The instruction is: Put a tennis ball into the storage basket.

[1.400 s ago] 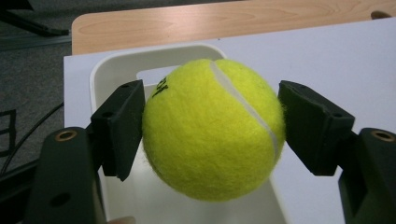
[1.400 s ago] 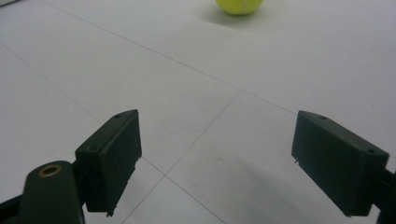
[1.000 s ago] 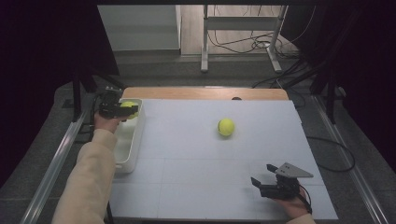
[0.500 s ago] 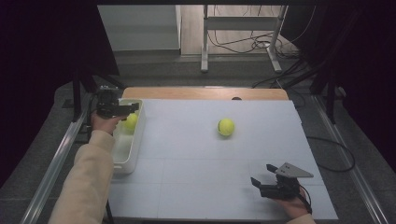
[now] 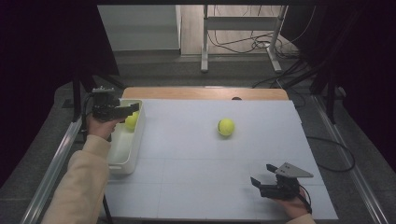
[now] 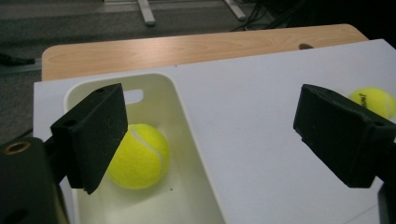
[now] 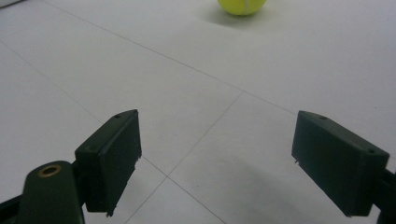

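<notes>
High view. Left tool hung over the far end of the white bin, jaws spread wide, gripping nothing. One tennis ball lay in the bin directly beneath that tool. A second tennis ball sat loose on the white bench, well off to the left tool's right and well ahead of the right tool. Right tool rested low at the bench's near edge, jaws parted, empty.

Judgement on progress: the work looked like gathering balls into the bin. One ball was in, so roughly half done. Left to do: fetch the loose ball and put it in the bin too.

Left gripper view. Both black jaws stood far apart with open air between them. The binned tennis ball lay just behind the left jaw, on the bin floor, touching neither jaw. The loose ball peeked out past the right jaw's upper edge. This view confirmed what the high view left unclear: the ball was free of the tool and resting in the bin. It also showed the bin's handle slot.

Right gripper view. Jaws wide, nothing between them but bare bench with thin seam lines. The loose ball sat far ahead, cut by the top edge. Here the approach path looked unobstructed, which the high view only suggested.
</notes>
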Available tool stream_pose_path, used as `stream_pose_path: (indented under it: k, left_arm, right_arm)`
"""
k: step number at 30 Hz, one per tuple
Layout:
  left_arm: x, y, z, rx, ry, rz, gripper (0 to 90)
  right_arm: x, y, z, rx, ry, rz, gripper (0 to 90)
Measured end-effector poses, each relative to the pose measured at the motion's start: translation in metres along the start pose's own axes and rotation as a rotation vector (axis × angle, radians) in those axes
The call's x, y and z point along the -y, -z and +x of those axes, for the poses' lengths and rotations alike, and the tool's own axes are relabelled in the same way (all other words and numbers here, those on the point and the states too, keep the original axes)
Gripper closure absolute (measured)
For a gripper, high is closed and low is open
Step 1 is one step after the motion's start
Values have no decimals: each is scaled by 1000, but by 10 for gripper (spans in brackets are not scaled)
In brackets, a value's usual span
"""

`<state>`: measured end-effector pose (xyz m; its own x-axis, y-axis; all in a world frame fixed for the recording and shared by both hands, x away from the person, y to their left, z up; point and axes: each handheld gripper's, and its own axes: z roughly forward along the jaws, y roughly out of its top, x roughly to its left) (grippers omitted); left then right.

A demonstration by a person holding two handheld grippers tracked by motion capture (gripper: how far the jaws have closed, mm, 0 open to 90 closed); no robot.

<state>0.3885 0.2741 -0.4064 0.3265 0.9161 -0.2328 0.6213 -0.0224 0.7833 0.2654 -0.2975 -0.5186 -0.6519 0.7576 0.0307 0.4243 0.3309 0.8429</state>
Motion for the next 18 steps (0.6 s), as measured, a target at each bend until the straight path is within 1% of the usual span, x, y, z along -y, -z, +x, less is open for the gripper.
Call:
stream_pose_path:
  k: [4,7,8,13,15,18]
  left_arm:
    - [1,5,-6,26,-17,-23,118]
    - [3,6,-10,46,-20,-27,120]
    - [3,7,-11,48,-28,-26,120]
    - [7,11,-17,73,-40,-35,121]
    - [9,13,-19,93,-39,-40,126]
    - [10,15,-25,108,-51,-48,132]
  right_arm:
    - [0,0,0,0,0,-1,165]
    - [0,0,0,0,0,0,165]
    - [0,0,0,0,1,-1,165]
    - [-1,1,0,-2,3,-4,165]
    - [-1,1,0,-4,3,-7,165]
    - [-2,-1,0,-8,-5,-9,165]
